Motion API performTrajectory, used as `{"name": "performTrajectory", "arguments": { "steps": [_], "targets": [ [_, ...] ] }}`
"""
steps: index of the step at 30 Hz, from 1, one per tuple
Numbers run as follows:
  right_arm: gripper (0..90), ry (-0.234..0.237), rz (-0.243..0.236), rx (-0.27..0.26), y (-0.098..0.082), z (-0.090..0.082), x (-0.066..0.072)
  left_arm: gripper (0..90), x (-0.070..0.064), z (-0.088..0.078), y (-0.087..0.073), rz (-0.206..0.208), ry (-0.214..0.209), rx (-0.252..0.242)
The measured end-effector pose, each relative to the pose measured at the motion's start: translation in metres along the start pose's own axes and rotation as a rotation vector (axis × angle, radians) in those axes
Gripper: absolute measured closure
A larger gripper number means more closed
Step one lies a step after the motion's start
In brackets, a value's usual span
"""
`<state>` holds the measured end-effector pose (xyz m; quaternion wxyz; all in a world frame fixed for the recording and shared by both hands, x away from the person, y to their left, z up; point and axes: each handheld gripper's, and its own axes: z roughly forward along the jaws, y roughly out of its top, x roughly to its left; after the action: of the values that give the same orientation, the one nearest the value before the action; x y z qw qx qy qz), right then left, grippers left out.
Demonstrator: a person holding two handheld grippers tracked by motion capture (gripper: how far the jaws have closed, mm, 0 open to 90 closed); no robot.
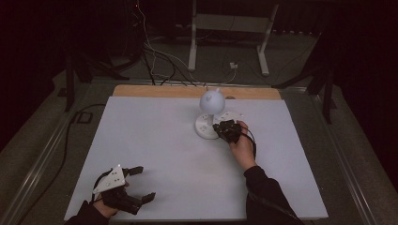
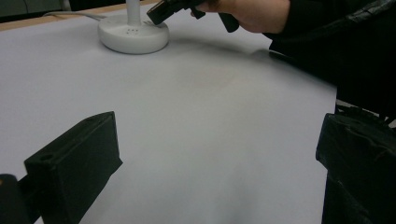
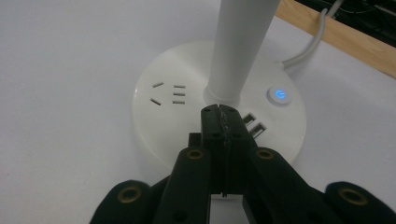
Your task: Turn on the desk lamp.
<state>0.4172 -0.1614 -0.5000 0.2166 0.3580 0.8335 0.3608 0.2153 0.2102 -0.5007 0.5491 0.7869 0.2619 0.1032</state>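
While no brand or readable writing turns up anywhere, one mark does glow: a blue power symbol on the round button [image 3: 279, 94] at 2 o'clock on the lamp base [image 3: 159, 121]. One white desk lamp [image 1: 210, 101] stands at 12 o'clock on the white table [image 1: 155, 150], stem upright, its round head above the disc base and the white cable [image 3: 310, 46] running off toward the far wooden edge. Sockets counted on the base: one set of five slots [image 3: 168, 93] and two small rectangular ports [image 3: 254, 123] just beside the stem. Over the base hovers the right gripper [image 3: 220, 110], jaws pressed together on nothing. Down at 7 o'clock, the left gripper [image 1: 135, 183] gapes wide above bare table.
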Motion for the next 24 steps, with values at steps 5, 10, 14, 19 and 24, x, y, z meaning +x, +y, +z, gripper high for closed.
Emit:
{"name": "performTrajectory", "arguments": {
  "steps": [5,10,14,19,24],
  "targets": [
    [90.0,-0.003,0.007,0.007,-0.0009,0.0011,-0.0008,0.3,0.0,-0.0003,0.0001,0.001,0.0,0.0],
    [90.0,-0.012,0.008,0.006,-0.0013,0.0015,-0.0009,0.3,-0.0002,0.0,0.0,-0.001,-0.001,0.001],
    [90.0,-0.017,0.009,0.006,-0.0013,0.0018,-0.0004,0.3,-0.0001,0.0001,-0.0002,-0.004,-0.001,0.002],
    [90.0,-0.019,0.02,-0.001,-0.002,0.0021,-0.0002,0.3,-0.0001,0.0002,-0.0002,-0.004,-0.001,0.002],
    [90.0,-0.025,0.005,-0.003,-0.001,0.0031,0.0046,0.3,0.0,0.0001,-0.0002,-0.004,0.0,0.003]
  ]
}}
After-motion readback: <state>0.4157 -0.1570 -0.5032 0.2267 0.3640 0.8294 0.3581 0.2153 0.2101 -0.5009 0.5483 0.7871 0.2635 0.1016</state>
